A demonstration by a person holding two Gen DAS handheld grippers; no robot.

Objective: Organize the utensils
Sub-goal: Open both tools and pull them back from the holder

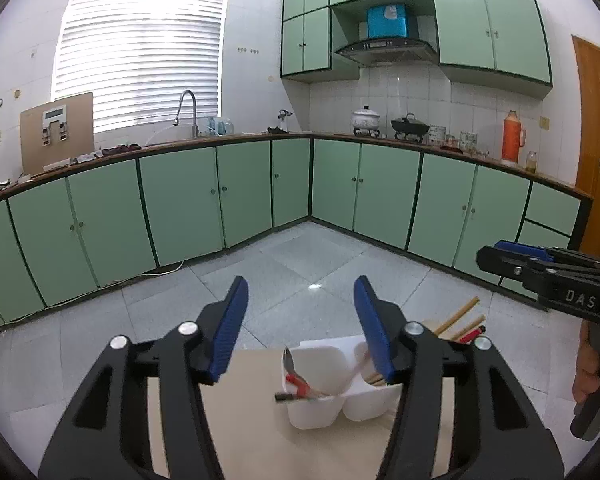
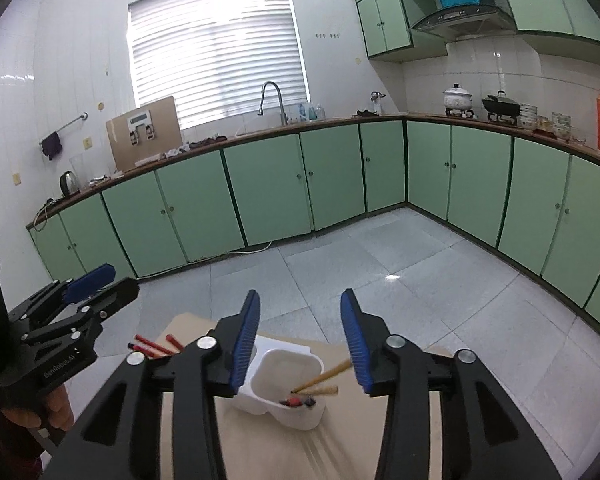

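**A:** Where are the utensils now?

**B:** Most sit in my white 2-compartment holder (image 1: 324,400), which stands on the small beige tabletop (image 1: 252,432), toward its far edge. In 1 compartment I can see a metal spoon (image 1: 289,362) leaning on the wall with red-handled pieces (image 1: 300,388) beside it. In the other, 2 wooden chopsticks (image 2: 320,378) lean out over the rim.

**A:** Why lean them like that?

**B:** My guess is that the cups are shallow, so long things tip against the wall instead of standing upright. Sorting by kind, 1 sort per compartment, seems to be the point.

**A:** Anything left outside?

**B:** Yes. About 3 red sticks (image 2: 156,346) lie flat by the far left corner of the tabletop, and at least 2 more wooden chopsticks (image 1: 458,316) with a red piece lie past the holder by the far right edge. I cannot count those exactly; my own finger hides part of them.

**A:** And your tools?

**B:** I hold 2. My left gripper (image 1: 300,292) is spread, nothing between its blue pads (image 1: 230,328). My right gripper (image 2: 300,308) is spread too and empty, hovering above the holder. Both point slightly down over the tabletop, which I judge puts them in place to reach for the loose pieces next.
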